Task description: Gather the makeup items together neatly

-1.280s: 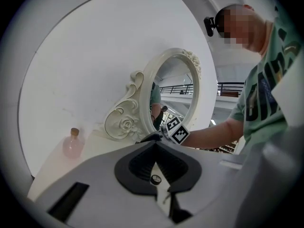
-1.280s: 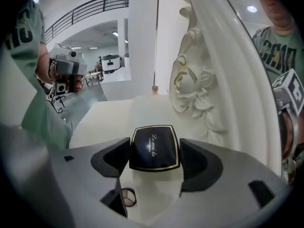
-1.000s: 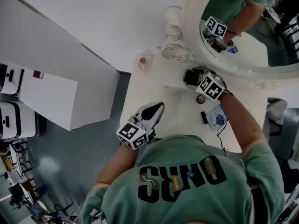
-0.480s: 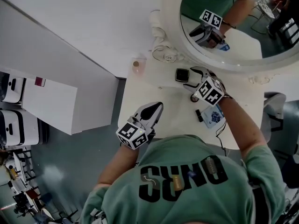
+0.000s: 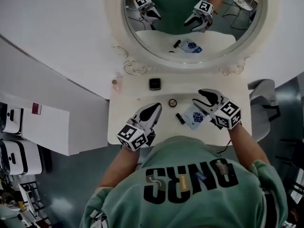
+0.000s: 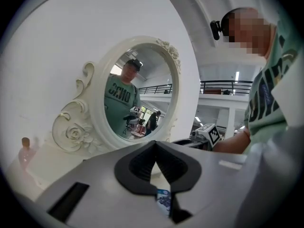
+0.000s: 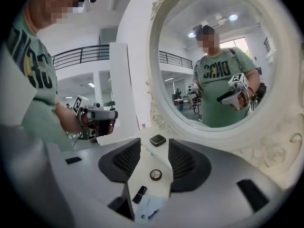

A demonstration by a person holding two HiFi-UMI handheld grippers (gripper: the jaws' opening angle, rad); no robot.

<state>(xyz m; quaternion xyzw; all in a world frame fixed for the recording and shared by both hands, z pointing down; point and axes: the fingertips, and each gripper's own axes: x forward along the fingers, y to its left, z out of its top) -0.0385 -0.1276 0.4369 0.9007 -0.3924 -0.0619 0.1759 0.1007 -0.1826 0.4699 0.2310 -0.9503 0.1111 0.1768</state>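
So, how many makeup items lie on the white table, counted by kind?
Square black compact: 1
Small round compact: 1
Black tube: 1
Blue-and-white packet: 1
Small pink bottle: 1
Total: 5

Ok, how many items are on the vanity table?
5: pink bottle back left, square black compact by the mirror, round compact mid-table, black tube and blue packet in front.
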